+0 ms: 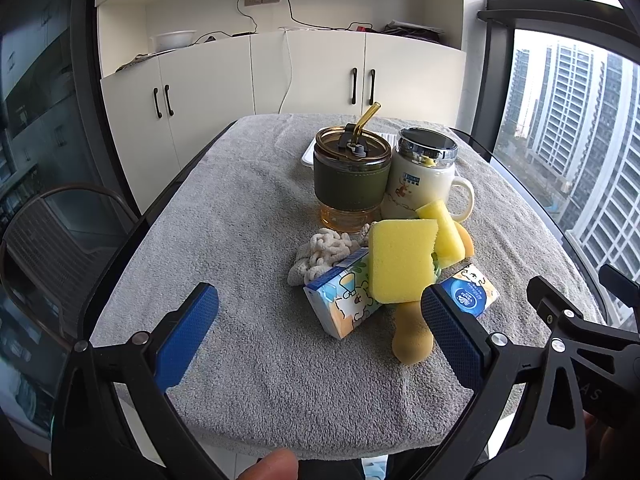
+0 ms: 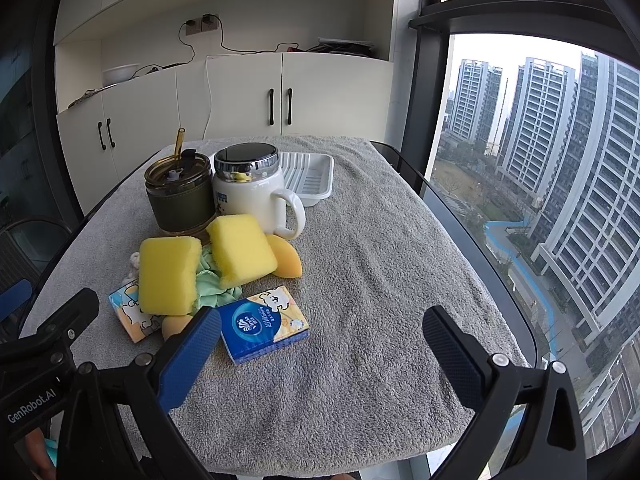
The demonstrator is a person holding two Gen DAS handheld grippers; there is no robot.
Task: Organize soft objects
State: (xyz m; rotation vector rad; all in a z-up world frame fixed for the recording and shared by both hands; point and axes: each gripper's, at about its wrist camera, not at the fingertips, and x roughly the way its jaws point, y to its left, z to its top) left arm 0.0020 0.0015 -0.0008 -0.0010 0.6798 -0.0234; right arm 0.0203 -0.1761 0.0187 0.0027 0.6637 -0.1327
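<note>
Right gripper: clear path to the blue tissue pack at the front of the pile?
Probably yes. The right gripper is open, and the blue tissue pack lies flat on the grey fleece cover just ahead of its left finger, with nothing on top. The gripper would need to shift slightly left.

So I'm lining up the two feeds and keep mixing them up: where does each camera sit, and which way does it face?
Left wrist view: rides the left tongs, low at the near table edge, facing the pile and cabinets; both blue fingers, a fingertip and the right tongs' black frame show.
Right wrist view: rides the right tongs, further right, facing the same way with windows alongside; both fingers and the left tongs' frame show.
Shared: yellow sponges, blue tissue pack, green cup, white mug, white tray, grey towel.
</note>
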